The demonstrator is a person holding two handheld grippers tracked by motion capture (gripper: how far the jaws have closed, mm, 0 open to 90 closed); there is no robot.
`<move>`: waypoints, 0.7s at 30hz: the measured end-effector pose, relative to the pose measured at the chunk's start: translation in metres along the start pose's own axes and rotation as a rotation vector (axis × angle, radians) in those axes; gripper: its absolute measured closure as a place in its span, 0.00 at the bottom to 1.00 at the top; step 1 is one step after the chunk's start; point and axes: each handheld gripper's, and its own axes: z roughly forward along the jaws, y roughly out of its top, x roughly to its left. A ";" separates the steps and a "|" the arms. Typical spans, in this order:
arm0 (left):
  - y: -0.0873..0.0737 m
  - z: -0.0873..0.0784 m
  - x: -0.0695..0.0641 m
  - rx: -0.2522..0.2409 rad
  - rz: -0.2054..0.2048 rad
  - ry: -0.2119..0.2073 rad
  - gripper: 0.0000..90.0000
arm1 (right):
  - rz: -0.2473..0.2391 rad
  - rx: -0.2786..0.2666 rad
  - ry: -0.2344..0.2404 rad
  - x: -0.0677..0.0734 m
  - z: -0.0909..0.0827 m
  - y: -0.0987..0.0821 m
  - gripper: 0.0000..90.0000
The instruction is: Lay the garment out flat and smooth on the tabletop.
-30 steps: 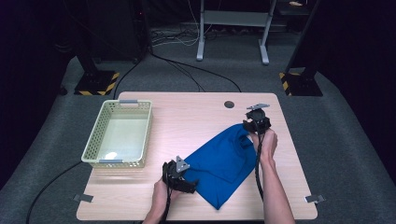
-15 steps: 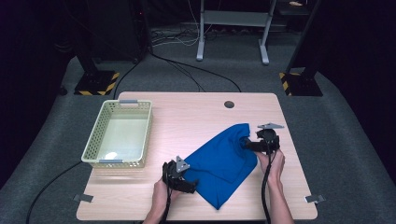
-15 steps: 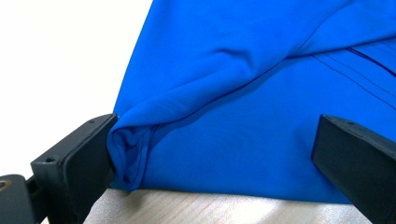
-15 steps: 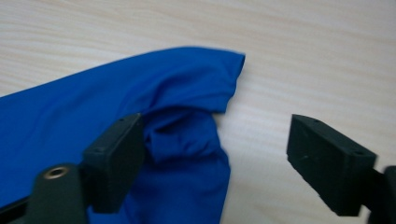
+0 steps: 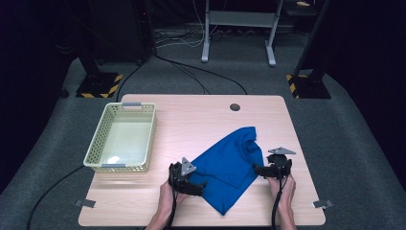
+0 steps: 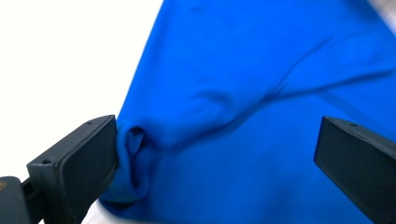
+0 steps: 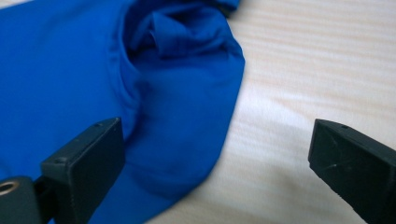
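One blue shirt (image 5: 230, 165), one basket (image 5: 122, 139), two grippers, jaws apart

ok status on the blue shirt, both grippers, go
Left gripper open, at the blue shirt's left edge, cloth between its jaws. Right gripper open, jaws just been opening, over the shirt's right edge. Shirt partly folded on table. Nothing in the way.
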 end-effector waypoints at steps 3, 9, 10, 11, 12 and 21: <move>0.008 0.012 -0.008 0.035 0.042 -0.015 0.01 | 0.000 0.022 0.002 -0.001 0.005 -0.007 0.02; 0.006 0.023 -0.011 0.073 0.062 -0.005 0.03 | -0.009 0.015 0.010 0.000 0.007 -0.010 0.01; 0.004 0.024 -0.012 0.074 0.064 -0.003 0.03 | -0.016 0.012 0.007 0.001 0.007 -0.011 0.01; 0.003 0.024 -0.013 0.072 0.073 0.007 0.03 | -0.020 0.005 0.005 0.001 0.007 -0.012 0.01; 0.001 0.023 -0.014 0.069 0.084 0.014 0.03 | -0.019 0.001 0.001 0.002 0.007 -0.013 0.01; -0.015 0.006 -0.021 0.065 0.068 0.004 0.03 | -0.047 -0.019 0.014 0.015 -0.003 -0.026 0.04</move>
